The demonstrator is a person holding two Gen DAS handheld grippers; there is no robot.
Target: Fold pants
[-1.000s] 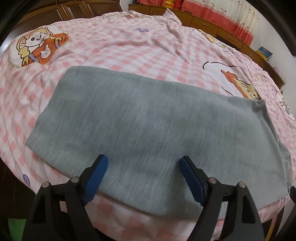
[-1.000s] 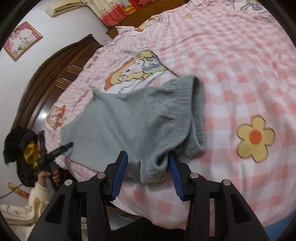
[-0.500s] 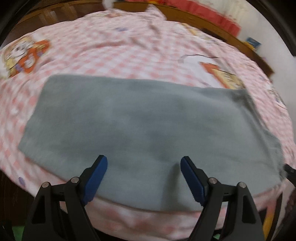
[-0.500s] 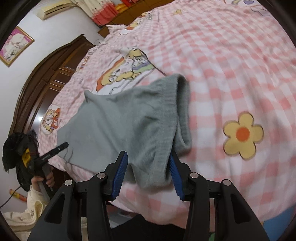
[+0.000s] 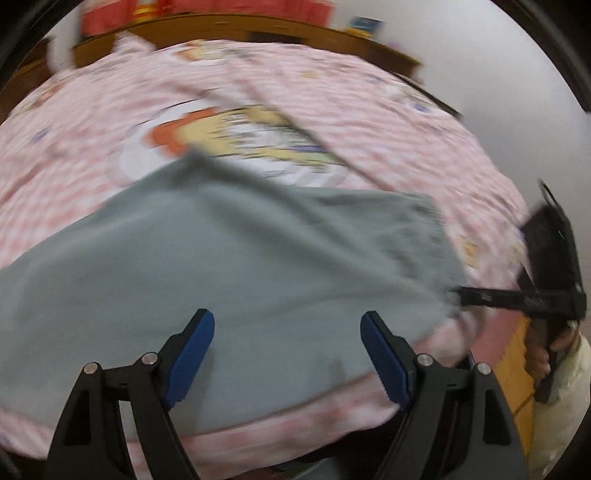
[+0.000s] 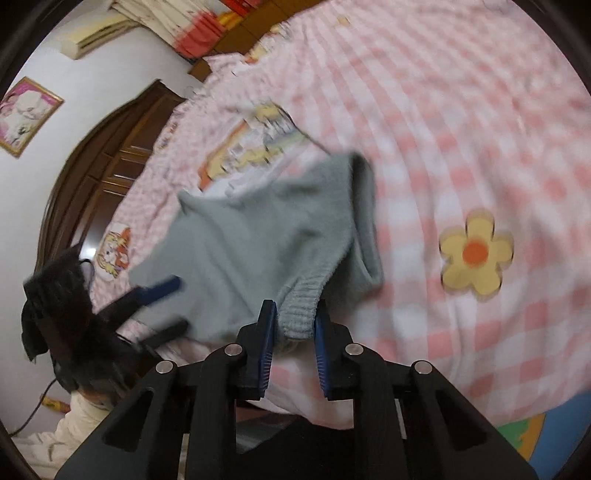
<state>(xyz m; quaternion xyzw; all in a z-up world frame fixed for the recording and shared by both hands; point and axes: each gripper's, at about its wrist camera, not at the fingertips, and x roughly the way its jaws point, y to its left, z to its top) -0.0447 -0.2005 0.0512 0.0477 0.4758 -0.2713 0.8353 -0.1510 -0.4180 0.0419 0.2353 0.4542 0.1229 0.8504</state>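
Grey pants (image 5: 229, 266) lie folded lengthwise on a pink checked bedsheet (image 5: 369, 110). My left gripper (image 5: 287, 354) is open over the pants' near edge, holding nothing. My right gripper (image 6: 291, 325) is shut on the ribbed waistband (image 6: 301, 306) at the near corner of the pants (image 6: 258, 236) and lifts it off the sheet (image 6: 461, 129). The right gripper also shows in the left wrist view (image 5: 480, 295) at the pants' right end. The left gripper shows in the right wrist view (image 6: 159, 295) at the left. Both views are blurred.
A dark wooden headboard (image 6: 92, 170) stands beyond the bed. A framed picture (image 6: 22, 114) hangs on the wall. A wooden cabinet (image 5: 258, 29) runs along the far side. The bed edge is close below both grippers.
My right gripper has closed on the waistband and raised it. My left gripper has swung to the right along the pants and stays open.
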